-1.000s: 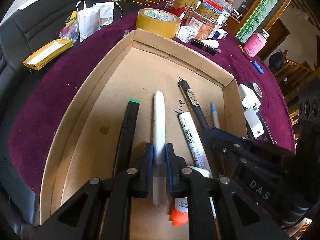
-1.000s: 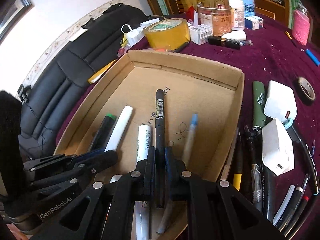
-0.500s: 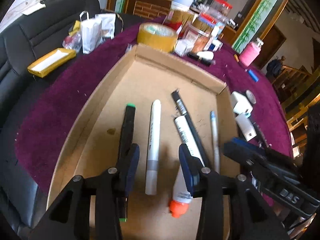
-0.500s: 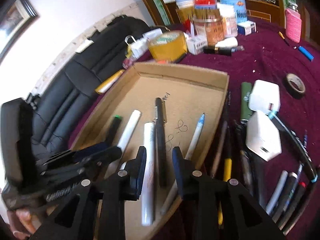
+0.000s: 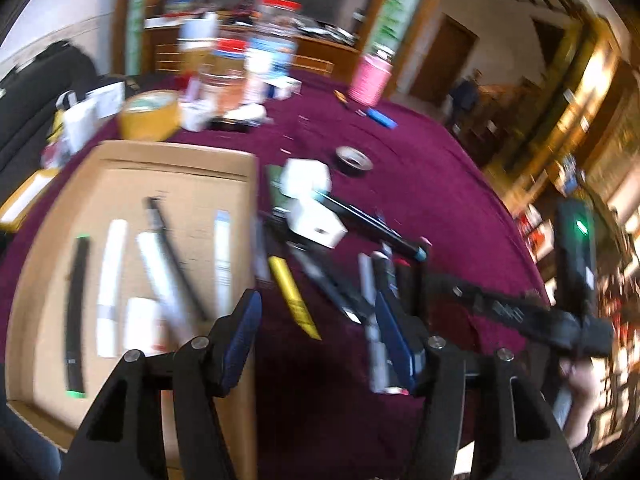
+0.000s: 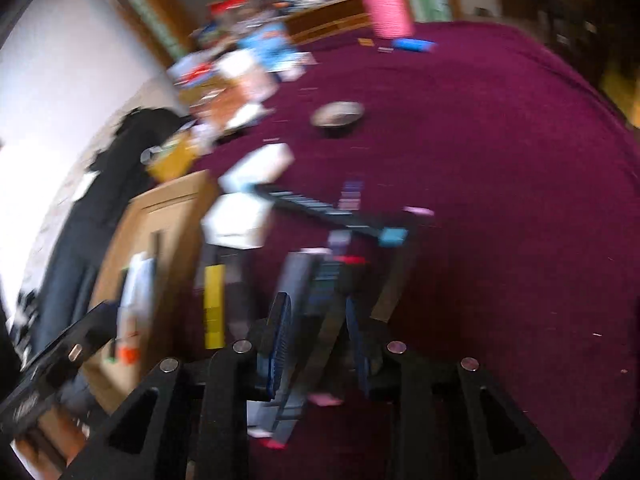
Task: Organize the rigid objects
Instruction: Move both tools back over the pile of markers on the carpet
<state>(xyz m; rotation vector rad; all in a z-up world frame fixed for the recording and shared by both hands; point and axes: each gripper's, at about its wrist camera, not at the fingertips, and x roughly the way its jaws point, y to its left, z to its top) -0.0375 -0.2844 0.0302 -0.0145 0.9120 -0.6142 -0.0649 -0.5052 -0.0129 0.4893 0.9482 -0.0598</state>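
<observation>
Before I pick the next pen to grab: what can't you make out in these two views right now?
- Right wrist view: motion blur smears the loose pens on the cloth; their count and types are unreadable.
- Right tongs: whether anything sits between the open fingers is lost to blur.
- Left wrist view: print on the markers in the cardboard tray is blurred.
- Left tongs cover the tray's near right corner.
</observation>
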